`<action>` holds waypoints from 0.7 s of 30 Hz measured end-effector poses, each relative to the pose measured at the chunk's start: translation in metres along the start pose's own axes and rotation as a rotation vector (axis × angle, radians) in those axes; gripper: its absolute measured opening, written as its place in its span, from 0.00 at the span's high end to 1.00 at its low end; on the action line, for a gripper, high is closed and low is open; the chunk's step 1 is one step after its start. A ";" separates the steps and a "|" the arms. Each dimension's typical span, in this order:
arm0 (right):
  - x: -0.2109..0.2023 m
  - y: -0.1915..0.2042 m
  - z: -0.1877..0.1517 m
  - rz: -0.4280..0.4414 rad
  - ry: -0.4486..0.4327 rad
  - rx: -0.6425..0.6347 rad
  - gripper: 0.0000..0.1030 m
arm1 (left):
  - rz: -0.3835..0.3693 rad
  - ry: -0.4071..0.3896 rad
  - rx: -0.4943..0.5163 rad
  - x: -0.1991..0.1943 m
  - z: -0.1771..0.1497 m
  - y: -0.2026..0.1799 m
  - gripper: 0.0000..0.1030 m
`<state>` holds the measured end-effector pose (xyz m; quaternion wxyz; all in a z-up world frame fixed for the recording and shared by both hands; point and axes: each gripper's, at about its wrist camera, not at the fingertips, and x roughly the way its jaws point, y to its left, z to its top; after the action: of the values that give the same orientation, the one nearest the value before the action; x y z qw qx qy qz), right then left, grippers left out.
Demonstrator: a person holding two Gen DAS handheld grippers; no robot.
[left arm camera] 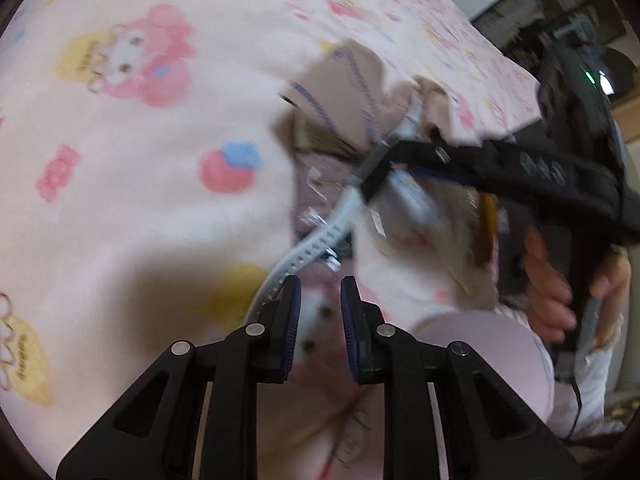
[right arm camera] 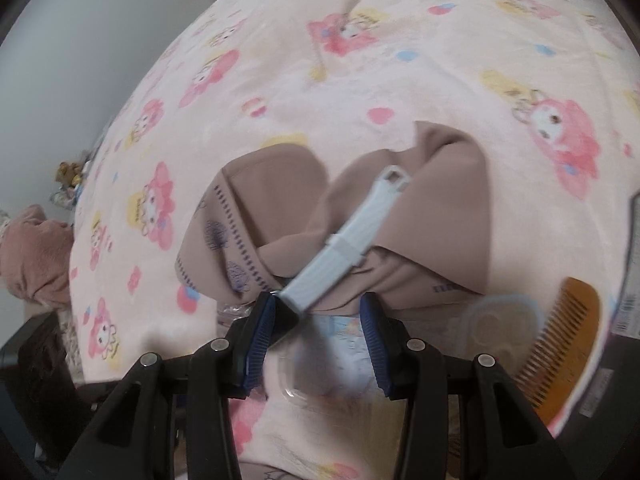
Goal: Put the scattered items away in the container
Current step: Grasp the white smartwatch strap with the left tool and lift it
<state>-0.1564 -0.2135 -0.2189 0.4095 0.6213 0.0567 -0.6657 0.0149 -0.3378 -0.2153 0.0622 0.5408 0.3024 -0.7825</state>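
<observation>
Pink fleece blanket (right arm camera: 360,92) printed with cartoon rabbits, hearts and yellow badges, spread wide. Off its left edge, a bundled dusty-pink cloth (right arm camera: 36,256); just beyond, small toy figures (right arm camera: 70,174), blurred. Behind, plain grey wall (right arm camera: 80,20).

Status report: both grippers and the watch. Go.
Left hand-held gripper open, empty. Right hand-held gripper at pale blue watch, grip unclear. Strap draped over brown pouch. Comb off to the side.

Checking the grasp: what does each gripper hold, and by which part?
Right gripper appears to pinch the pale blue watch by its dark case. Left gripper holds nothing.
</observation>
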 end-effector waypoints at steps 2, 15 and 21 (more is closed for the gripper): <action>0.002 0.005 -0.004 0.039 0.038 -0.017 0.61 | 0.041 -0.047 -0.008 -0.004 0.006 0.007 0.82; -0.009 -0.021 -0.008 0.069 -0.019 0.112 0.61 | -0.176 -0.048 -0.101 -0.005 -0.016 0.010 0.81; -0.005 -0.014 0.000 0.056 -0.032 0.101 0.61 | -0.097 -0.049 -0.060 -0.001 -0.009 0.005 0.81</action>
<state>-0.1656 -0.2014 -0.2207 0.3967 0.6317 -0.0011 -0.6661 0.0250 -0.3368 -0.2187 0.0477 0.5039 0.3499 -0.7883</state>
